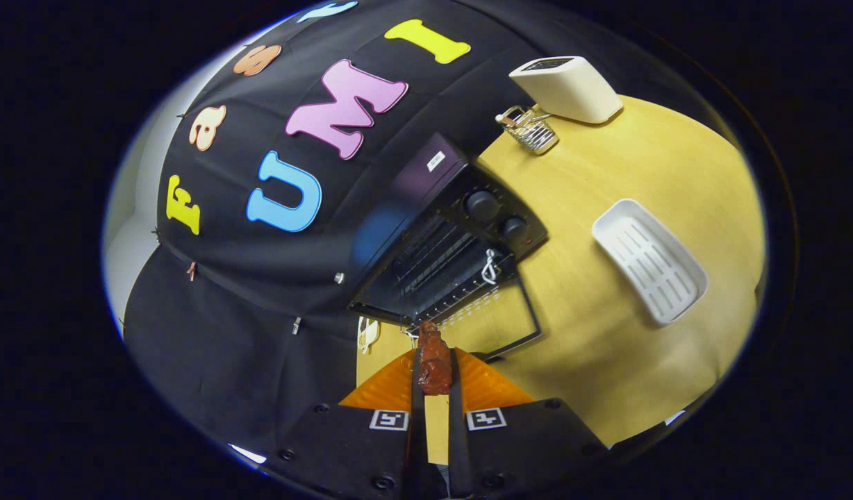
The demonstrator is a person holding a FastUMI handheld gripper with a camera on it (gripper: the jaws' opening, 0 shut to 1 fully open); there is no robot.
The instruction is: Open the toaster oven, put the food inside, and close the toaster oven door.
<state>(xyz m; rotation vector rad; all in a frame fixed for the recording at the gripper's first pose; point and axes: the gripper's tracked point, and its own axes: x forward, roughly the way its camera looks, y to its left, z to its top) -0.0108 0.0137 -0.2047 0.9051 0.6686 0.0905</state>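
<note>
A reddish-brown piece of food (434,361) is pinched between both fingers of my gripper (433,371), which is shut on it. Just ahead stands the black toaster oven (461,236) with two knobs on its panel. Its glass door (499,319) lies folded down flat toward me, and the rack inside (433,267) shows. The food hangs just short of the open door's near corner, above the wooden table (607,347). The whole view is tilted.
A white slotted tray (649,260) lies on the table beyond the oven's knob side. Further off stand a small wire basket (531,128) and a white toaster (565,87). Black cloth wall backs the oven.
</note>
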